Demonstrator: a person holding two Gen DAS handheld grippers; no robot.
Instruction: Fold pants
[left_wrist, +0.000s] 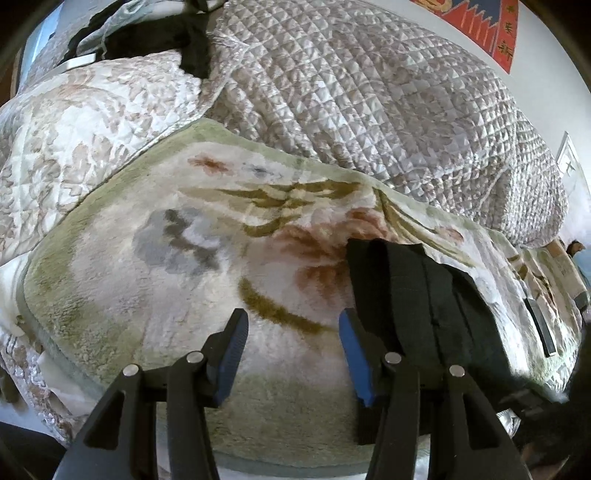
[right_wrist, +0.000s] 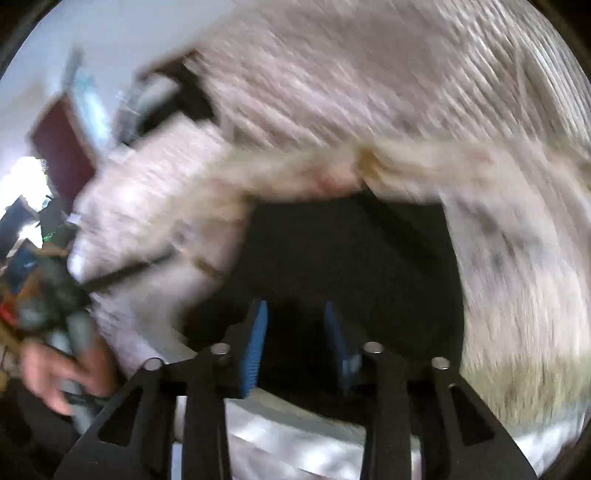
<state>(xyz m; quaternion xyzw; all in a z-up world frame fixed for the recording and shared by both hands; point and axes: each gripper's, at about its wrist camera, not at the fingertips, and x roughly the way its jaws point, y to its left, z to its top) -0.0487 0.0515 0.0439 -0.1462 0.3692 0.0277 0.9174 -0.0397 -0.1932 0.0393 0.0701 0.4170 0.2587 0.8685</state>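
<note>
The black pants lie folded into a narrow strip on the plush floral blanket, right of centre in the left wrist view. My left gripper is open and empty, just left of the pants, its right finger beside their edge. In the blurred right wrist view the pants fill the middle as a dark patch. My right gripper is open directly over them, with nothing between its blue pads.
A quilted bedspread covers the bed behind the blanket. Another dark garment lies at the far left. A person's hand with the other gripper shows at lower left in the right wrist view. The bed edge runs along the bottom.
</note>
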